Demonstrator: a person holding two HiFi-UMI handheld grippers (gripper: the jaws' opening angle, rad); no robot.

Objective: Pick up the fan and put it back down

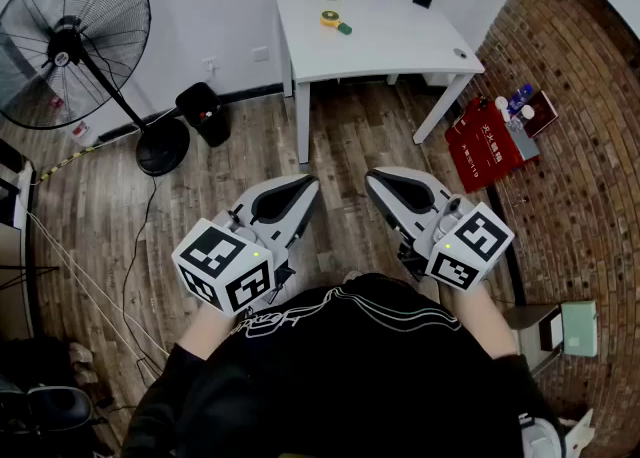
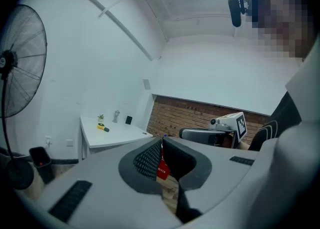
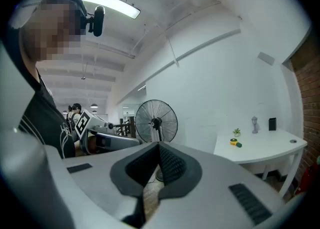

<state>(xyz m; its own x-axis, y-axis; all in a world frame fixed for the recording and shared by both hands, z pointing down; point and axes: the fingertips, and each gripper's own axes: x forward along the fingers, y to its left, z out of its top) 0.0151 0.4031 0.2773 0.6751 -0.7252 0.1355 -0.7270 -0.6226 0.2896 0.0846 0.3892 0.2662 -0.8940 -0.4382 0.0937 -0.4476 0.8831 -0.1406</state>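
Note:
The black pedestal fan [image 1: 75, 41] stands on the wooden floor at the far left, on a round base [image 1: 162, 146]. It also shows at the left edge of the left gripper view as the fan [image 2: 15, 73], and straight beyond the jaws in the right gripper view as the fan [image 3: 156, 121]. My left gripper [image 1: 312, 184] and right gripper [image 1: 372, 178] are held side by side close to the person's body, well short of the fan. Both have their jaws together with nothing between them: left gripper [image 2: 162, 139], right gripper [image 3: 159, 144].
A white table [image 1: 400, 51] with a few small items stands ahead against the wall. A black bin [image 1: 205, 111] sits beside the fan's base. A red box [image 1: 488, 151] lies by the brick wall at right. Cables [image 1: 90, 276] trail over the floor at left.

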